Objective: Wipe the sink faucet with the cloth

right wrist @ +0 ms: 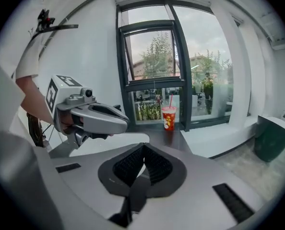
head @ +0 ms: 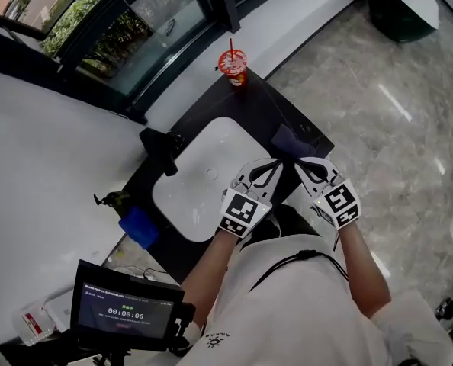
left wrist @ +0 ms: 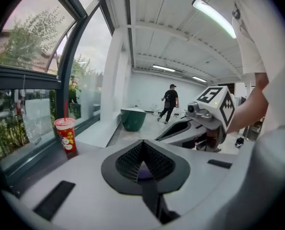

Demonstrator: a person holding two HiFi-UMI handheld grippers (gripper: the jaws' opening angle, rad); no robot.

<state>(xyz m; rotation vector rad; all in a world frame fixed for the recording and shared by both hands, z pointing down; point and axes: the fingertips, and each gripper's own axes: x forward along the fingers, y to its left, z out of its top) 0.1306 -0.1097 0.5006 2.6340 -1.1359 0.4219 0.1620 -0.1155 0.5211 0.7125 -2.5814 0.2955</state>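
Note:
The black faucet [head: 162,148] stands at the left rim of the white sink [head: 204,181], which is set in a dark counter. A purple cloth [head: 288,139] lies on the counter to the right of the sink. Both grippers hover side by side over the sink's near right edge, pointing toward the cloth. My left gripper [head: 274,164] [left wrist: 142,143] is shut with nothing between its pads. My right gripper [head: 297,162] [right wrist: 143,146] is shut and empty too, its tips just short of the cloth. Each gripper view shows the other gripper alongside.
A red cup with a straw [head: 232,65] [left wrist: 65,135] [right wrist: 169,118] stands at the counter's far corner by the window. A blue object [head: 139,227] lies left of the sink. A dark green bin [left wrist: 133,119] and a walking person [left wrist: 169,102] are far off on the floor.

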